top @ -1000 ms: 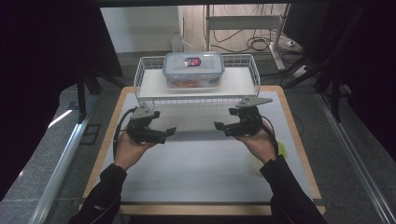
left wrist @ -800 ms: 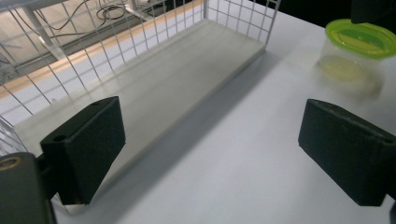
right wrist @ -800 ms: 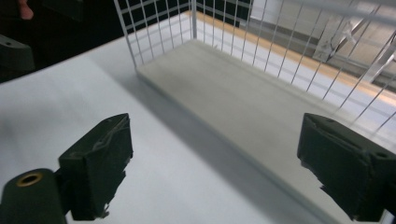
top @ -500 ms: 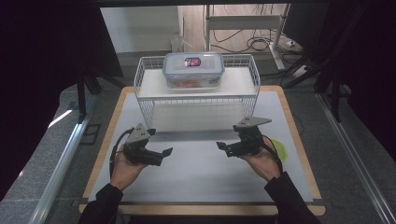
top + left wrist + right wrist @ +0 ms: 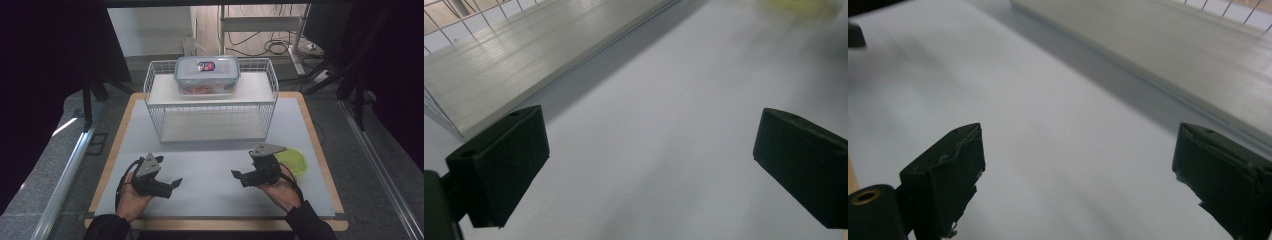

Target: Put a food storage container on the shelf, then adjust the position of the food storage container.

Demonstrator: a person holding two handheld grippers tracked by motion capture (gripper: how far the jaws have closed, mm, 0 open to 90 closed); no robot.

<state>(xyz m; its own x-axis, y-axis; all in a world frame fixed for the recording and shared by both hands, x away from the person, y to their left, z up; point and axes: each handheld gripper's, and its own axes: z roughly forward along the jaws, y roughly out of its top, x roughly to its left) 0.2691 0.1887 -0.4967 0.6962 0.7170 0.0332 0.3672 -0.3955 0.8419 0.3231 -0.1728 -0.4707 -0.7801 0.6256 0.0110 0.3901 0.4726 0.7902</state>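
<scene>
A clear lidded food container (image 5: 206, 74) with a red label sits on the top shelf of a white wire rack (image 5: 155, 102) at the back of the mat. My left gripper (image 5: 175, 183) hovers low over the near left of the white mat, open and holding nothing. My right gripper (image 5: 236, 175) is at the near right, also open, and the two point toward each other. In the left gripper view the left gripper (image 5: 649, 170) has its jaws wide apart over bare mat. The right gripper view shows the right gripper (image 5: 1078, 170) the same way.
A yellow-green round lid (image 5: 292, 161) lies flat on the mat just right of my right hand, blurred as a yellow-green lid (image 5: 804, 4) in the left gripper view. The rack's lower shelf (image 5: 1168, 45) is empty. The wooden table edge (image 5: 320, 145) frames the mat.
Both hands have drawn back from the rack's front toward the near edge of the table. The yellow-green lid has come into sight beside the right hand.
</scene>
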